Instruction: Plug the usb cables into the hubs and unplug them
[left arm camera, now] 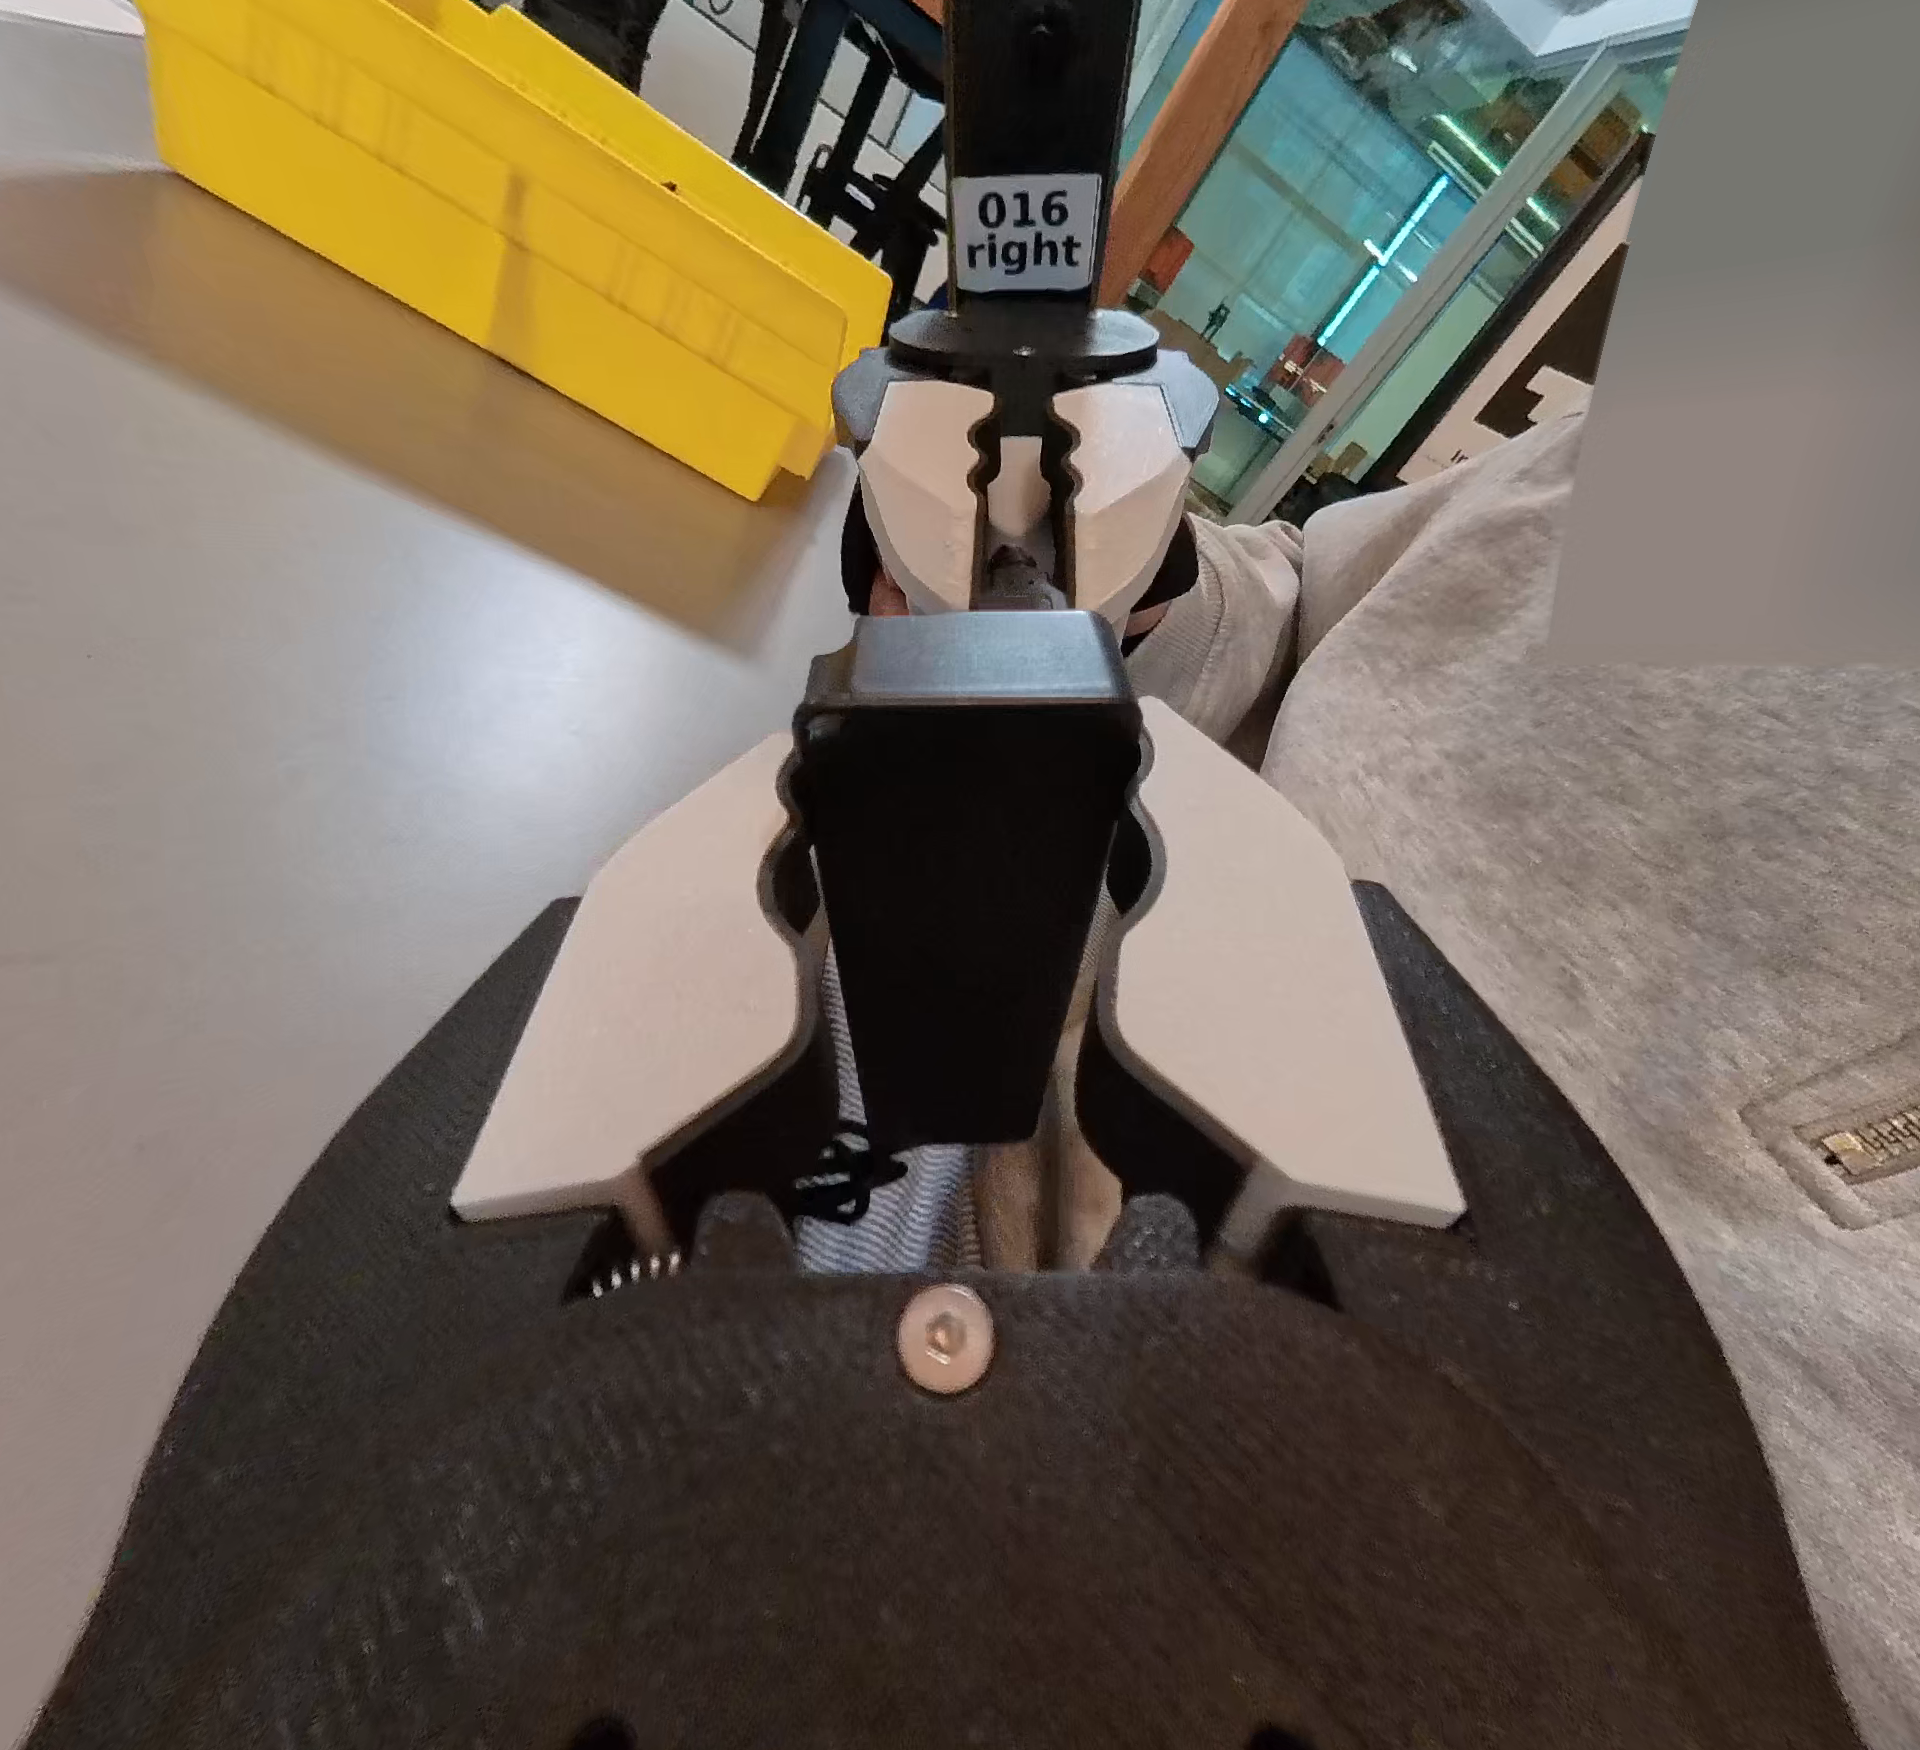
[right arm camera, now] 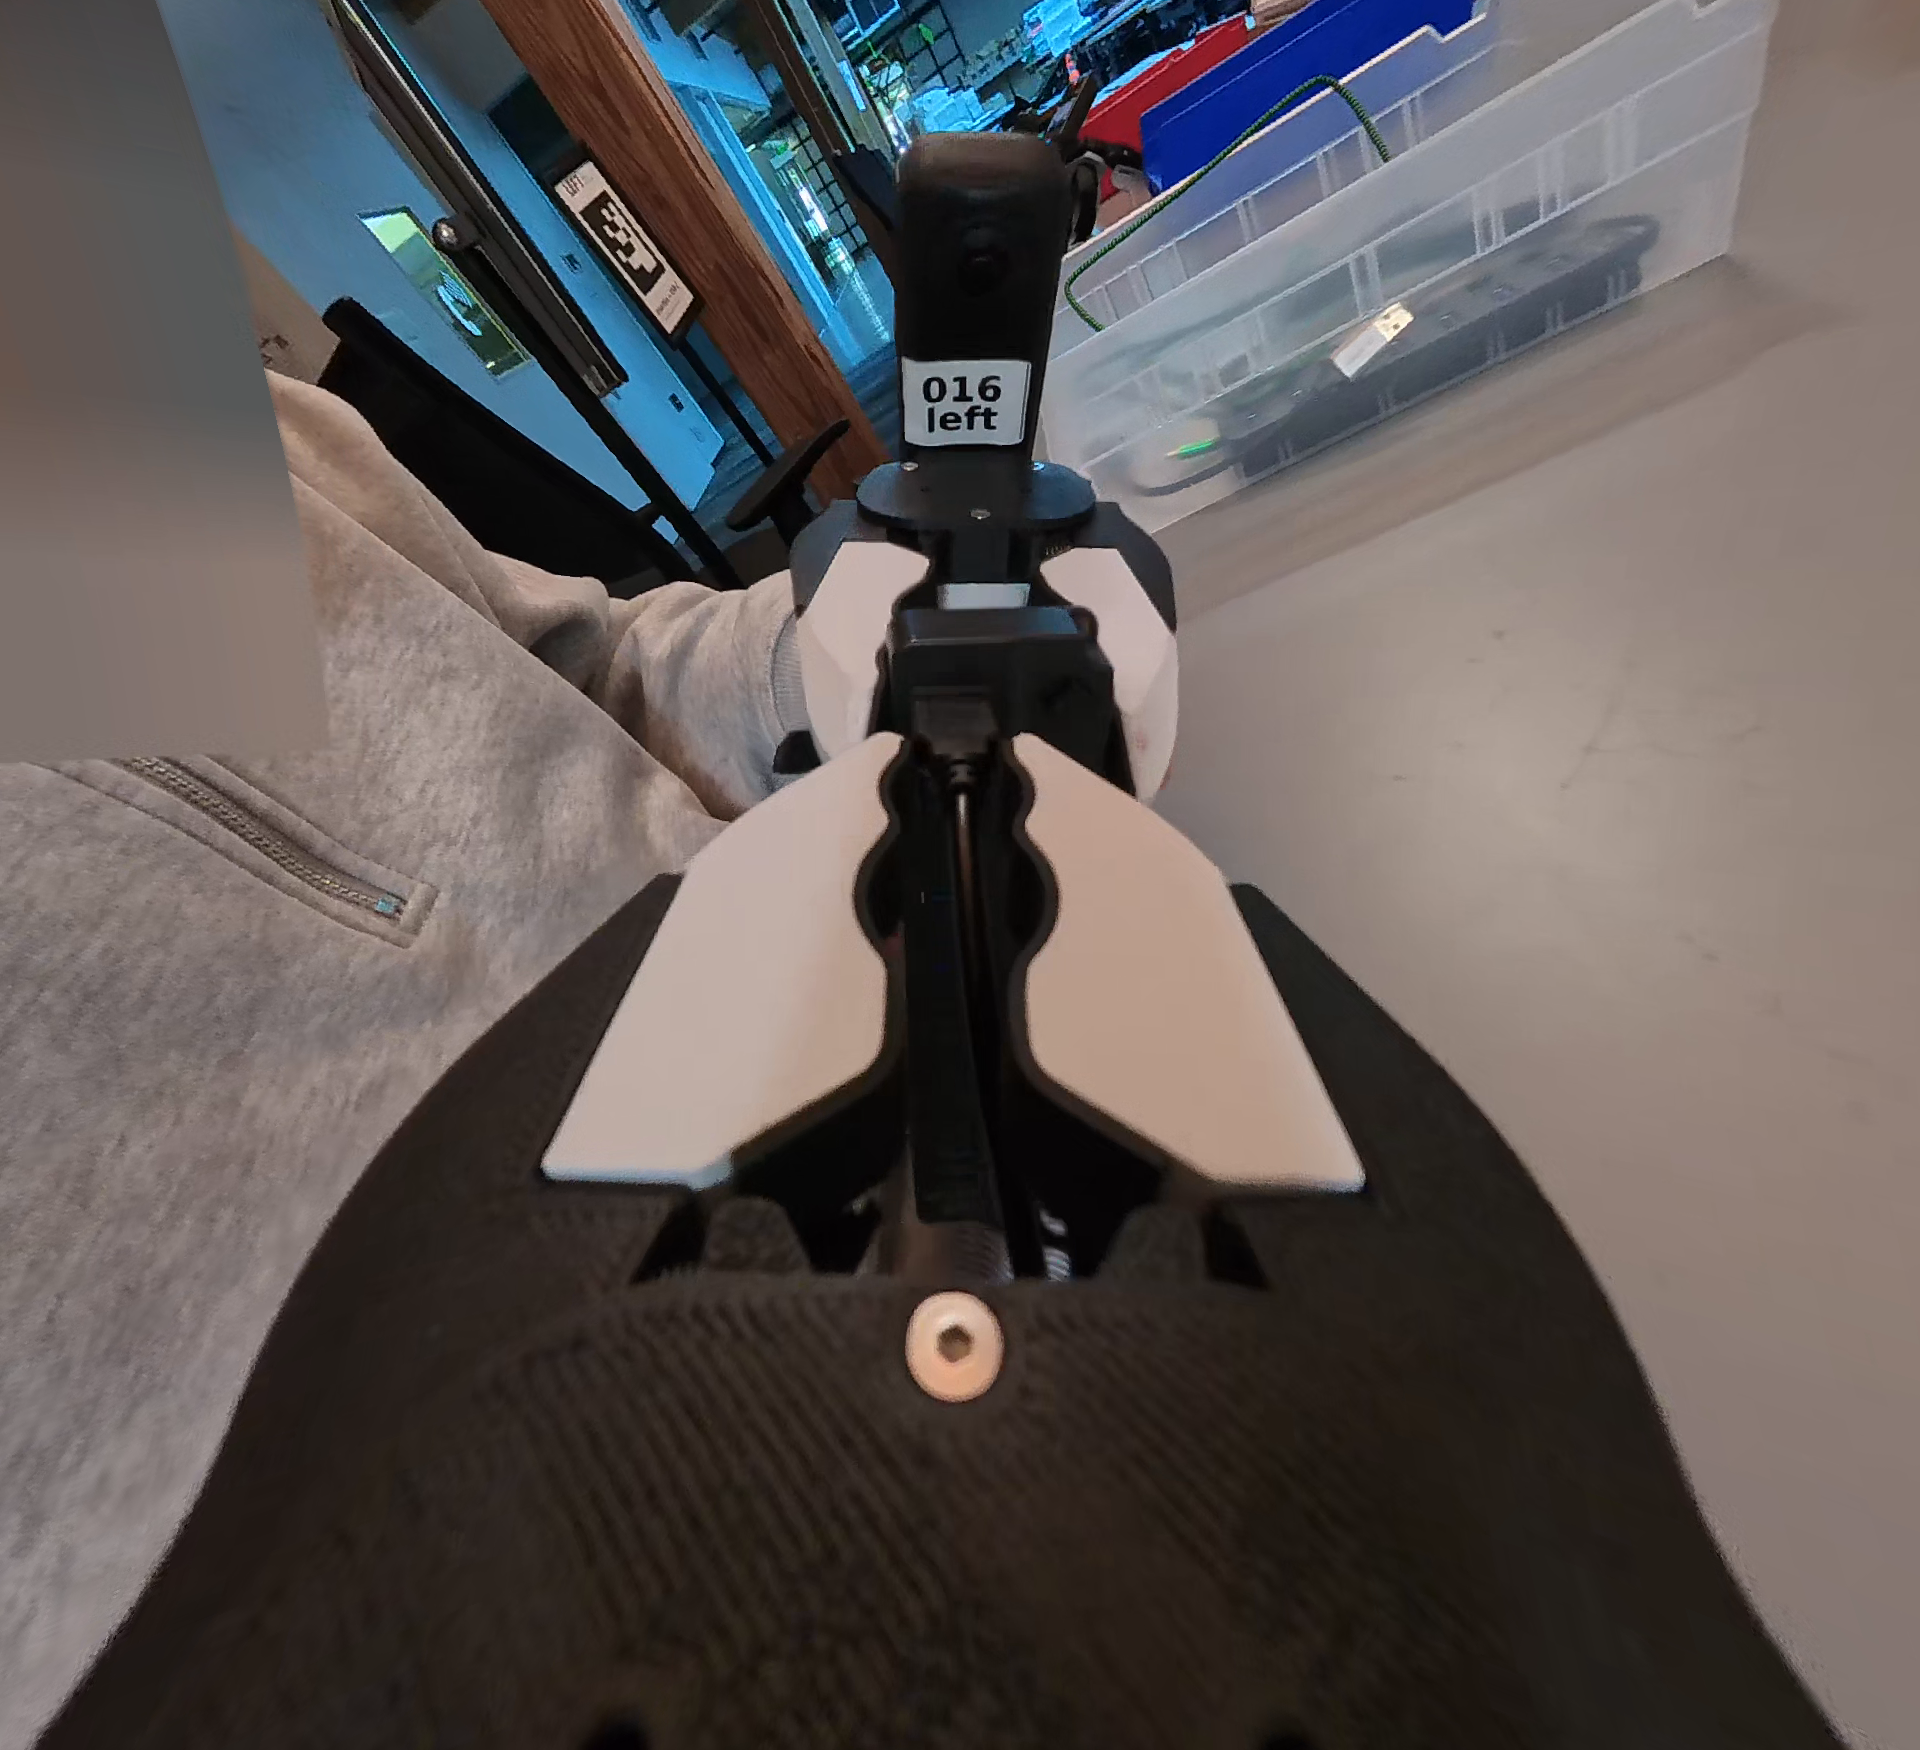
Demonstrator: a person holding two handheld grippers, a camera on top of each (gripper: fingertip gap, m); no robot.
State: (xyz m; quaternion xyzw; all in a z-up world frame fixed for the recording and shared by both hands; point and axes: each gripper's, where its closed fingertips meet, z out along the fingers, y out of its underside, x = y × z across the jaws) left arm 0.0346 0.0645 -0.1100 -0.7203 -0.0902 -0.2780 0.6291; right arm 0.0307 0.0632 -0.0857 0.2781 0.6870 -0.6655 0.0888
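With the two tools facing each other tip to tip above the counter, the left tool is clamped on the black hub, whose long axis runs straight along the fingers toward the right tool. The right tool is closed on the black cable plug, which lies on the same line and meets the port face of the hub, directly ahead and touching. Whether the plug is fully seated cannot be told; judged from this alignment, any coming push or pull must run along that shared axis.
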